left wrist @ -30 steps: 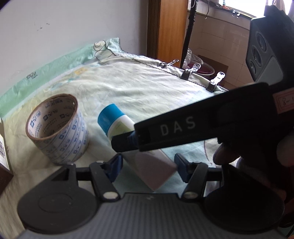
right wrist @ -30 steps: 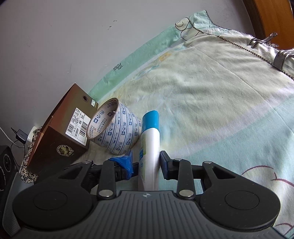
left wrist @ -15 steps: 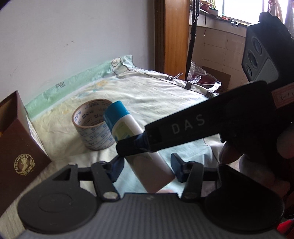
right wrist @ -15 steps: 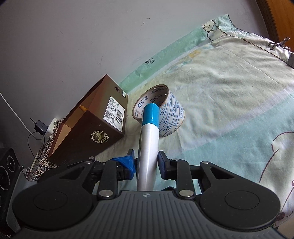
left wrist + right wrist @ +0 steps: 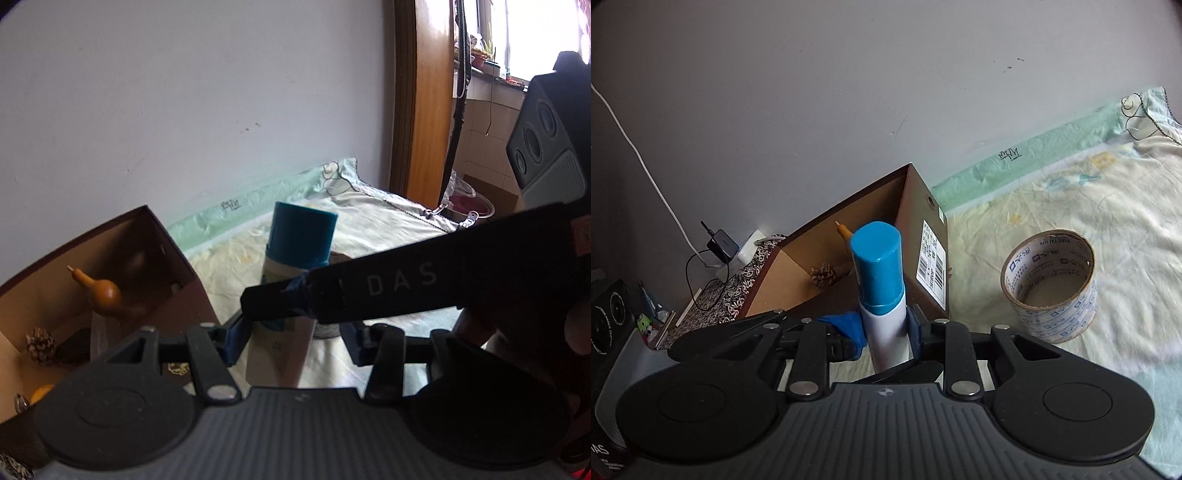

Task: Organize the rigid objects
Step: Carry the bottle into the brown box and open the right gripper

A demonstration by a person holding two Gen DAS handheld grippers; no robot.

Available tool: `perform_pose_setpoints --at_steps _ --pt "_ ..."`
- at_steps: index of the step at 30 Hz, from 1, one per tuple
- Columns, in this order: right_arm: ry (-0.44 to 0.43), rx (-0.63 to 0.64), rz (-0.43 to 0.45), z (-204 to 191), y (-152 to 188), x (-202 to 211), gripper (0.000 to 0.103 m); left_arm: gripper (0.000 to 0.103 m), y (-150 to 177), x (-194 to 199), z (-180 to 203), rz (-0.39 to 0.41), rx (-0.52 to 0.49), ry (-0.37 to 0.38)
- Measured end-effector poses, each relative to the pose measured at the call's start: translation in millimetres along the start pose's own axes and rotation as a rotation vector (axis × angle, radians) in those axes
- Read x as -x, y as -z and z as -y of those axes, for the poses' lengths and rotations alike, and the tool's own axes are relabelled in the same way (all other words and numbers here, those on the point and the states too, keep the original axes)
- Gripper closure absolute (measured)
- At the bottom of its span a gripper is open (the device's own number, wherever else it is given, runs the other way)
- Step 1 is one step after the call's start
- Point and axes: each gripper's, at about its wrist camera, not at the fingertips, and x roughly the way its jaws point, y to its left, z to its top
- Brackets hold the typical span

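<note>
My right gripper [image 5: 886, 328] is shut on a white tube with a blue cap [image 5: 879, 269] and holds it upright in the air in front of the open brown box [image 5: 923, 206]. The tube also shows in the left wrist view [image 5: 299, 240], crossed by the right gripper's finger [image 5: 369, 291]. My left gripper [image 5: 291, 339] is open, its jaws either side of the tube's lower end without closing on it. The box [image 5: 173, 251] holds a small gourd [image 5: 99, 291] and a pine cone [image 5: 38, 343]. A tape roll [image 5: 1052, 284] lies on the bed sheet [image 5: 1089, 206].
The grey wall stands close behind the box. A charger and white cable [image 5: 720, 243] lie left of the box on a patterned cloth. A wooden door frame [image 5: 424, 110] and metal clips [image 5: 469, 218] mark the bed's far end.
The tube has been lifted off the sheet and turned upright, carried left toward the open box. Both grippers rose with it; the tape roll stayed on the sheet.
</note>
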Motion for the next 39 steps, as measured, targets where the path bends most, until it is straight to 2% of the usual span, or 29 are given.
perform_pose_setpoints --at_steps 5,9,13,17,21,28,35,39 --pt "-0.030 0.072 0.012 -22 -22 -16 0.096 0.055 -14 9 -28 0.030 -0.021 -0.038" --pt "-0.044 0.150 0.017 -43 -39 -39 0.096 0.055 -22 13 -55 0.059 0.000 -0.070" --pt "-0.051 0.218 0.026 -60 -52 -62 0.096 0.055 -26 14 -86 0.098 0.051 -0.096" --pt "-0.010 0.312 0.016 -76 -56 -90 0.096 0.056 -24 2 -114 0.099 0.124 -0.096" --pt "0.050 0.373 -0.026 -82 -54 -116 0.097 0.057 -18 -16 -139 0.054 0.212 -0.047" --pt "0.060 0.353 -0.087 -77 -56 -133 0.098 0.062 -14 -37 -157 -0.013 0.285 0.009" --pt "0.082 0.303 -0.083 -69 -56 -141 0.098 0.061 -4 -58 -163 -0.107 0.301 -0.053" --pt "0.119 0.273 -0.066 -59 -52 -137 0.098 0.054 0 -70 -166 -0.156 0.308 -0.096"
